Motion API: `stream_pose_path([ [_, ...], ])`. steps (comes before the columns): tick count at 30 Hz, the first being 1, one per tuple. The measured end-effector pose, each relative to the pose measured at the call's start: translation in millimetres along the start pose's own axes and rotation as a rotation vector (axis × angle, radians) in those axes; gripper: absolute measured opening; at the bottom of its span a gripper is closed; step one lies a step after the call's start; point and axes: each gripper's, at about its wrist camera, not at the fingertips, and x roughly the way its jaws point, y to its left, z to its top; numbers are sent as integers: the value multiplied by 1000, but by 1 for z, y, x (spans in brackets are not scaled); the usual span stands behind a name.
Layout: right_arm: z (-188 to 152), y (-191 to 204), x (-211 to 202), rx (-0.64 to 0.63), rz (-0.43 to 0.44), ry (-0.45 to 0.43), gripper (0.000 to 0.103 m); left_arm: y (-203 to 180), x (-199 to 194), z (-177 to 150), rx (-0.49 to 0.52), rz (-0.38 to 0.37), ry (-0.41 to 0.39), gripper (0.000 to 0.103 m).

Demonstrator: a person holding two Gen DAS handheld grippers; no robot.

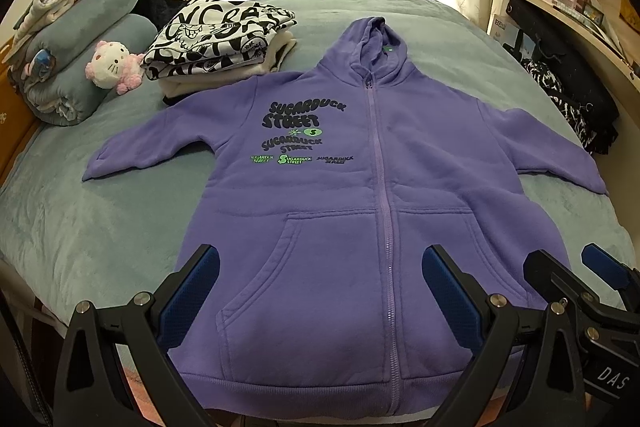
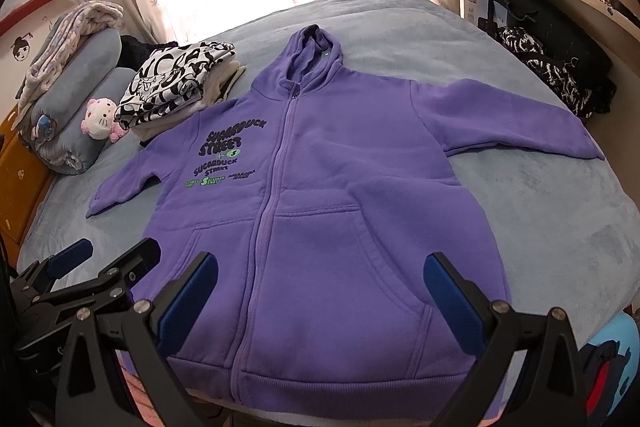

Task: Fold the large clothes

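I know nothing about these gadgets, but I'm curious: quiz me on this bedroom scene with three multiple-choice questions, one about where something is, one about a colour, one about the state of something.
1. Where does the pink-and-white plush toy sit?
A. On the hoodie's hood
B. Against the rolled grey blankets, on the side of the black-and-white folded pile away from the desk
C. On the desk shelf

2. What colour is the hoodie?
A. Purple
B. Red
C. Yellow

3. In what state is the hoodie?
A. Folded in half
B. Crumpled in a heap
C. Spread flat, zipped up, sleeves out to the sides

Answers:
1 B: the toy leans on the grey rolls beside the folded pile.
2 A: its whole body is purple, with dark and green lettering.
3 C: it lies open on the bed, both tongs, left and right, open above its hem.
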Motion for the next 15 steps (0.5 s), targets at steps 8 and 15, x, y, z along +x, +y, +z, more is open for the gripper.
stream_pose_path([
  [8, 13, -11, 7, 15, 20, 0, 103, -10, 4, 10, 12, 9, -6, 100],
  [15, 24, -24, 6, 29, 29, -16, 103, -23, 3, 20, 33, 3, -26, 100],
])
